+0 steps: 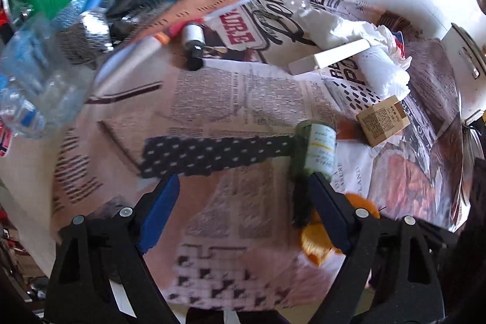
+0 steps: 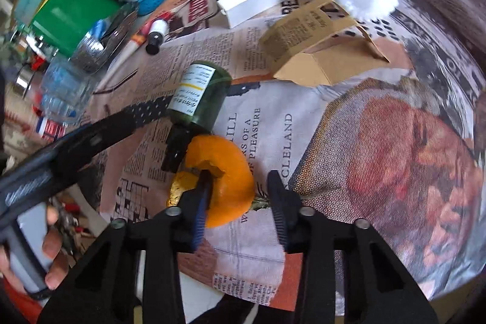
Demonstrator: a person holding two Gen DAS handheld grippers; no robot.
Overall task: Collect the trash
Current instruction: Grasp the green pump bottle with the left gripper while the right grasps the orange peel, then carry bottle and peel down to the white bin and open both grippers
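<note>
A: From the left wrist, what shows?

B: The left claw (image 1: 243, 184) gapes wide over the newspaper-covered worktop (image 1: 212, 99), gripping nothing. The green bottle (image 1: 316, 151) lies at its right fingertip, seemingly touching, though blur hides the contact. Orange peel (image 1: 316, 242) sits just below the bottle; the brown carton (image 1: 382, 119) lies to its upper right.

A: And from the right wrist?

B: The right claw (image 2: 240, 181) stands open astride the orange peel (image 2: 224, 172), its left finger planted in the peel's hollow. The green bottle (image 2: 199, 99) touches the peel from above.
</note>
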